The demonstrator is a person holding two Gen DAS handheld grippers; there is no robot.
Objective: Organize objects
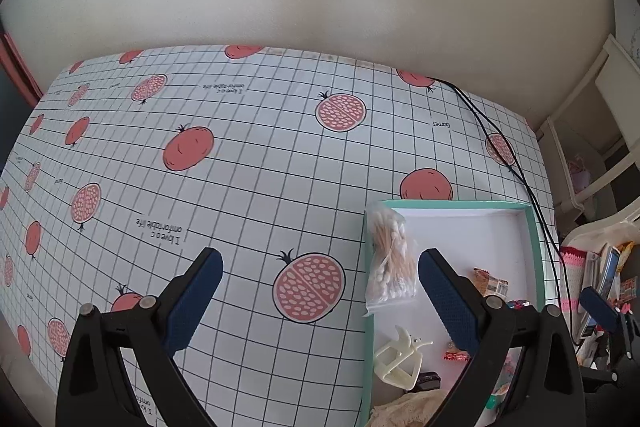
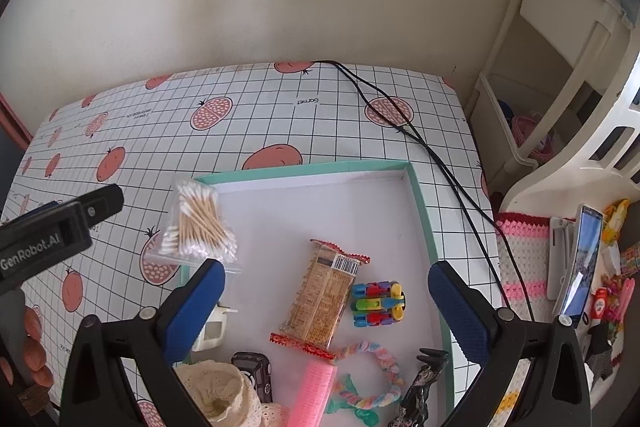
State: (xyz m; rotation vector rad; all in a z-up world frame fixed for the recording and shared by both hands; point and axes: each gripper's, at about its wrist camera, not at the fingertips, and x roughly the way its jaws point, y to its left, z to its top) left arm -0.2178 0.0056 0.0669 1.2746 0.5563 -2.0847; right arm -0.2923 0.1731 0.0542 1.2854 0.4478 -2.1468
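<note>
Hovering with jaws spread wide and empty, the right gripper (image 2: 326, 311) and left gripper (image 1: 320, 299) hang over a teal-rimmed tray (image 2: 420, 195) holding a snack packet (image 2: 324, 301); beyond, a cotton-swab bag (image 2: 200, 225) straddles its far-left rim.

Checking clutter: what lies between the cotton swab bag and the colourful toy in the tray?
The snack packet, lying between the cotton swab bag and colourful toy; right wrist view.

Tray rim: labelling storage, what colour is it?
Mint green tray rim, white inside; the right wrist view shows it best.
</note>
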